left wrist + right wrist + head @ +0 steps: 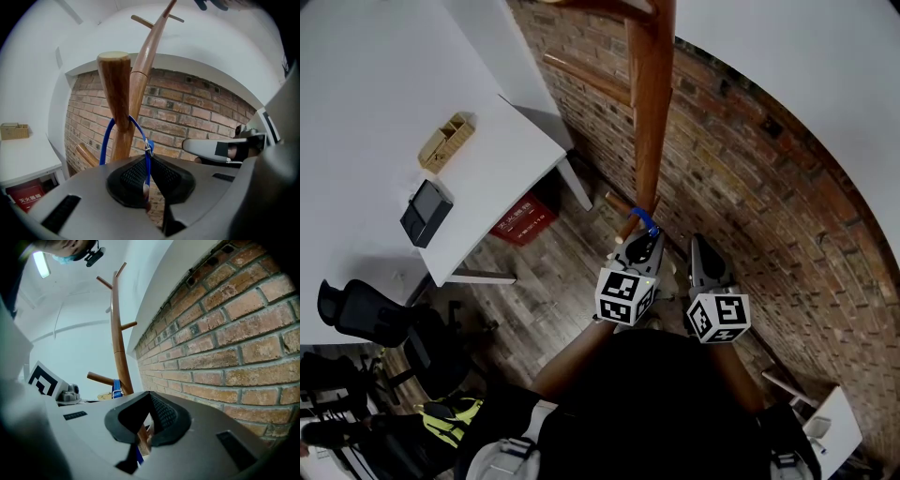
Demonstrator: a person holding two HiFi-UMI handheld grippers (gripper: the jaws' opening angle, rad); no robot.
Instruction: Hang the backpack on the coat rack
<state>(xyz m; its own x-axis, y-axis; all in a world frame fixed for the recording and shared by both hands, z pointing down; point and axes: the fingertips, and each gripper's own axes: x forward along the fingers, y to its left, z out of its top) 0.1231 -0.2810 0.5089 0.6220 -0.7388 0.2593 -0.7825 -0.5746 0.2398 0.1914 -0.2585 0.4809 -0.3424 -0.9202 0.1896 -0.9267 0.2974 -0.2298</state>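
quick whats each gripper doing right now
Left gripper: closed on the blue strap looped over the peg.
Right gripper: closed on a brown-and-blue strap end.

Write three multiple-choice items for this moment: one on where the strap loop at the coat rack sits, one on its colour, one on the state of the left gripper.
1. Where does the loop sit?
A. Over a wooden peg of the coat rack
B. Flat on the desk
C. On the floor

2. What colour is the loop?
A. Red
B. Blue
C. Yellow

3. What state is the left gripper in?
A. Shut on the loop
B. Wide open and empty
C. Shut on the peg

Answers:
1 A: the left gripper view shows the loop draped over the peg, behind its rounded end.
2 B: it reads bright blue in both the left gripper view and the head view.
3 A: the fingers are closed together, with the loop's strap pinched between them.
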